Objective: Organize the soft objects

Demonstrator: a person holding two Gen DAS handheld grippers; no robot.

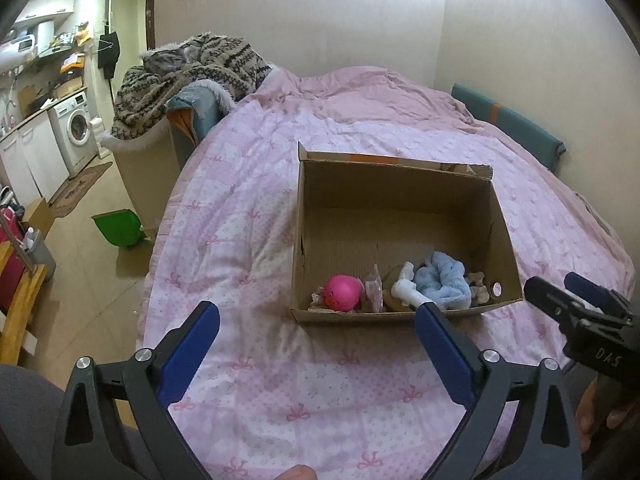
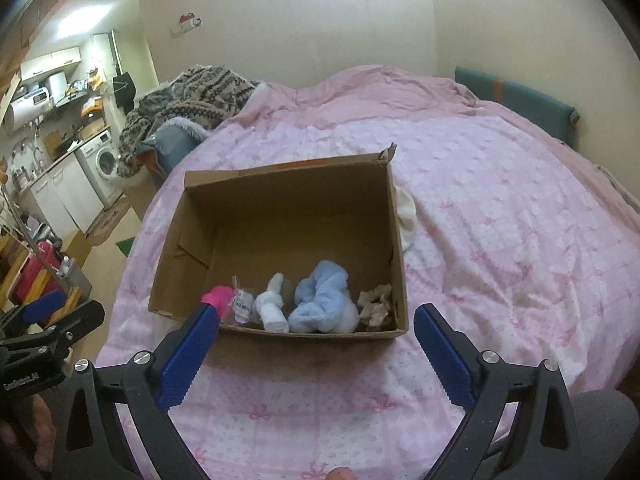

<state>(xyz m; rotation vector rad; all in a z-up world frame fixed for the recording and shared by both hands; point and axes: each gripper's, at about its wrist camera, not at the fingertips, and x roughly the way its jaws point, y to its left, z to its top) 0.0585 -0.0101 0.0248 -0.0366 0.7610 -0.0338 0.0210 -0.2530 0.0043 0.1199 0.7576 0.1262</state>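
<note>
A bed (image 1: 360, 120) under a pink quilt (image 2: 500, 220) fills both views, and an open cardboard box (image 1: 400, 200) sits on the quilt as the landmark. Left of the box, past the edge of the bed, a patterned blanket (image 1: 192, 76) is heaped up, and a washer (image 1: 78, 130) stands farther left. Inside the box, all along its near wall, lie the soft things: a blue plush (image 2: 324, 300) right of middle, a pink ball (image 1: 342, 287) at the left end, a white roll (image 2: 272, 308) and a clear packet (image 2: 242, 304) between them, and a small beige toy (image 2: 376, 300) at the right end. A white cloth (image 2: 406, 216) lies on the quilt just outside the right wall of the box. The left gripper (image 1: 316, 314) hovers in front of the box, jaws spread wide with nothing between them. The right gripper (image 2: 316, 314) also hovers in front of the box, jaws wide and empty.
</note>
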